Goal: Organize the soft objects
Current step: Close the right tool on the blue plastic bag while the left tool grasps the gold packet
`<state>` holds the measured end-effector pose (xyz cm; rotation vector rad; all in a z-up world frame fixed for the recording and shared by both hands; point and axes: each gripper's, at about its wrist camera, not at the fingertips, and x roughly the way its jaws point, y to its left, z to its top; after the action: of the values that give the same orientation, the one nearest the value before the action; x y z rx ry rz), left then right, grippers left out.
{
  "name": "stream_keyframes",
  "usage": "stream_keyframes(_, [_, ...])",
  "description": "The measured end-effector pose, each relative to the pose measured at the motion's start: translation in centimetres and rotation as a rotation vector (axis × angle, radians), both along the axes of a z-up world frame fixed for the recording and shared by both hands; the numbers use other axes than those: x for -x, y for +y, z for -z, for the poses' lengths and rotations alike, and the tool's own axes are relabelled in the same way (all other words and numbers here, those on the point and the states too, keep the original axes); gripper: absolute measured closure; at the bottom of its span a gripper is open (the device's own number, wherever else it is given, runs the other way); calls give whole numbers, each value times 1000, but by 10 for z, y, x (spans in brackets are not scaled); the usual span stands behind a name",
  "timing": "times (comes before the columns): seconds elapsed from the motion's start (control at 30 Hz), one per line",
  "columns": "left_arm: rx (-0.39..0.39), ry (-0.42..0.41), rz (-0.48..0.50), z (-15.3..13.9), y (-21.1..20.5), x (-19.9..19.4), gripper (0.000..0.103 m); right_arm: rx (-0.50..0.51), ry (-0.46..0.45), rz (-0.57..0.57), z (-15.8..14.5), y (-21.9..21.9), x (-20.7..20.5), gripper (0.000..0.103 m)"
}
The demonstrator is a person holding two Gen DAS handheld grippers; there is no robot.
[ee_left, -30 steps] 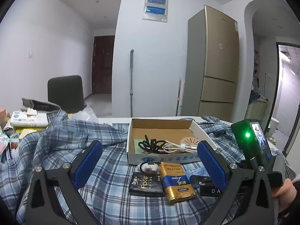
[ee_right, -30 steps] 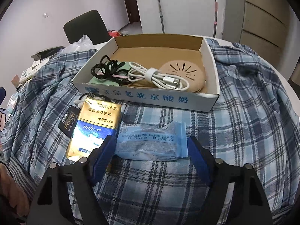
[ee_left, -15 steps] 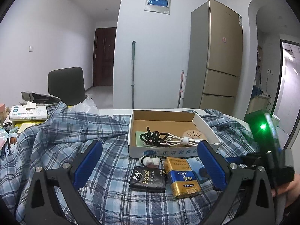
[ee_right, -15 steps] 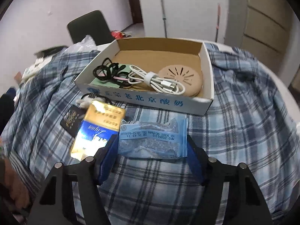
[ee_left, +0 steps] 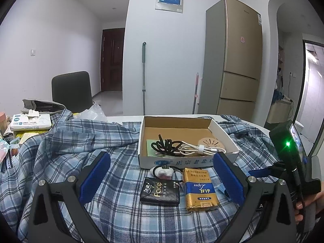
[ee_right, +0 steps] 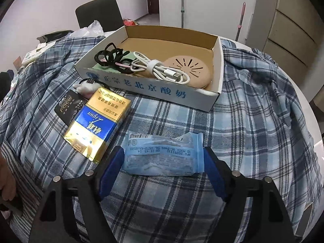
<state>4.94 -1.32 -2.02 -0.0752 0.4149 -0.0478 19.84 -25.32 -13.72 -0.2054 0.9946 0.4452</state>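
Note:
A light blue plastic packet (ee_right: 164, 154) lies on the plaid shirt (ee_right: 253, 111) between the fingers of my right gripper (ee_right: 163, 151). Its jaws are opening, and the pads stand at the packet's two ends without squeezing it. Just beyond stands a shallow cardboard box (ee_right: 141, 85) holding black hair ties (ee_right: 109, 54), a white cable (ee_right: 158, 68) and a tan round disc (ee_right: 188, 68). My left gripper (ee_left: 160, 162) hangs open and empty over the shirt. Ahead of it lie a black "face" packet (ee_left: 160, 190), a gold pack (ee_left: 199, 190) and a white hair tie (ee_left: 163, 172), all in front of the box (ee_left: 182, 162).
A tissue box (ee_left: 30, 121) and papers crowd the table's left end, with a dark chair (ee_left: 70, 89) behind. A fridge (ee_left: 239, 60) and a mop (ee_left: 143, 77) stand by the far wall. A hand (ee_right: 6, 182) shows at the lower left.
The right jaws pinched in on the blue packet half a second ago and have spread again. The packet lies in about the same place. The left gripper has barely moved.

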Motion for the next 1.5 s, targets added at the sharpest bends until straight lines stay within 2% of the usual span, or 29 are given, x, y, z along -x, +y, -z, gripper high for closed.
stream_keyframes(0.2, [-20, 22, 26, 3, -5, -3, 0, -28, -59, 6, -5, -4, 6, 37])
stream_keyframes(0.43, [-38, 45, 54, 4, -10, -6, 0, -169, -233, 72, -33, -29, 23, 37])
stream_keyframes(0.6, [-95, 43, 123, 4, -27, -5, 0, -181, -299, 148, -42, -41, 29, 36])
stream_keyframes(0.8, [-147, 122, 168, 10, -44, -16, 1, -188, -290, 160, -41, -42, 27, 36])
stream_keyframes(0.83, [-134, 158, 189, 11, -47, -20, 1, -190, -291, 162, -42, -43, 27, 36])
stream_keyframes(0.93, [-78, 224, 215, 15, -50, -29, 6, -186, -288, 167, -41, -44, 27, 36])
stream_keyframes(1.0, [-54, 238, 199, 19, -51, -34, 13, -183, -270, 164, -38, -43, 25, 36])
stream_keyframes(1.03, [-39, 240, 201, 20, -52, -36, 13, -182, -267, 172, -37, -43, 25, 36])
stream_keyframes(1.17, [-57, 291, 206, 26, -62, -45, 22, -210, -272, 202, -39, -51, 25, 36])
stream_keyframes(1.27, [-68, 330, 201, 37, -68, -51, 24, -222, -260, 201, -39, -53, 24, 36])
stream_keyframes(1.3, [-76, 343, 193, 43, -69, -54, 30, -227, -259, 204, -39, -54, 24, 37])
stream_keyframes(1.37, [-54, 378, 214, 49, -69, -59, 36, -235, -250, 205, -38, -55, 22, 37])
stream_keyframes(1.5, [-50, 375, 235, 49, -70, -57, 36, -233, -231, 200, -36, -54, 20, 36])
